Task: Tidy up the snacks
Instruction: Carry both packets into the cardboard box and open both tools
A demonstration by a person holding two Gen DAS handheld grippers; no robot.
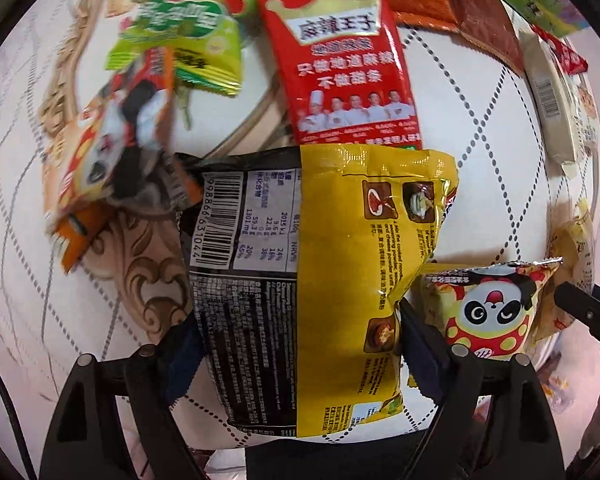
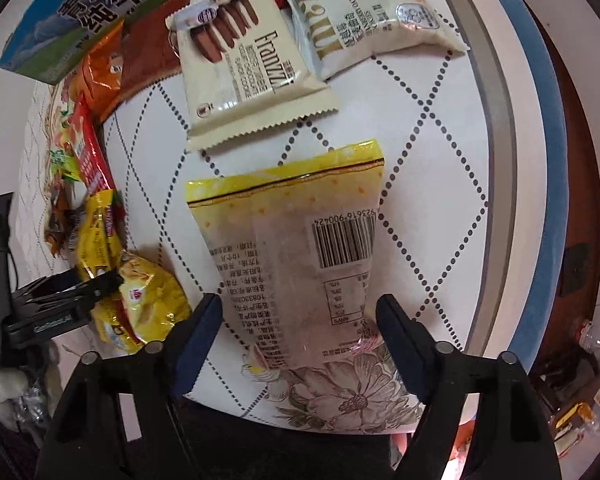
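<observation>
In the left wrist view, a blurred orange packet with a panda face (image 1: 112, 160) lies at nine o'clock on the table (image 1: 480, 152), whose quilted white cover carries dotted diamond stitching. A glossy green candy bag (image 1: 180, 40) sits at eleven, and a flat red spicy-strip pouch (image 1: 340, 60) at twelve with its long axis running toward six. The left tongs (image 1: 300, 344) straddle a crinkly black-and-yellow noodle packet (image 1: 320, 260), long axis twelve to six, barcode side up; the pads touch its edges, so they appear to grasp it. A small panda snack bag (image 1: 492, 312) lies at four.

In the right wrist view, the right tongs (image 2: 300, 320) stand released around a matte pale-yellow packet (image 2: 292, 248), barcode up, its sealed end toward twelve. A cream Franzzi cookie pack (image 2: 244, 68) with zigzag seams lies at twelve, an oat cookie pouch (image 2: 372, 16) at one.
</observation>
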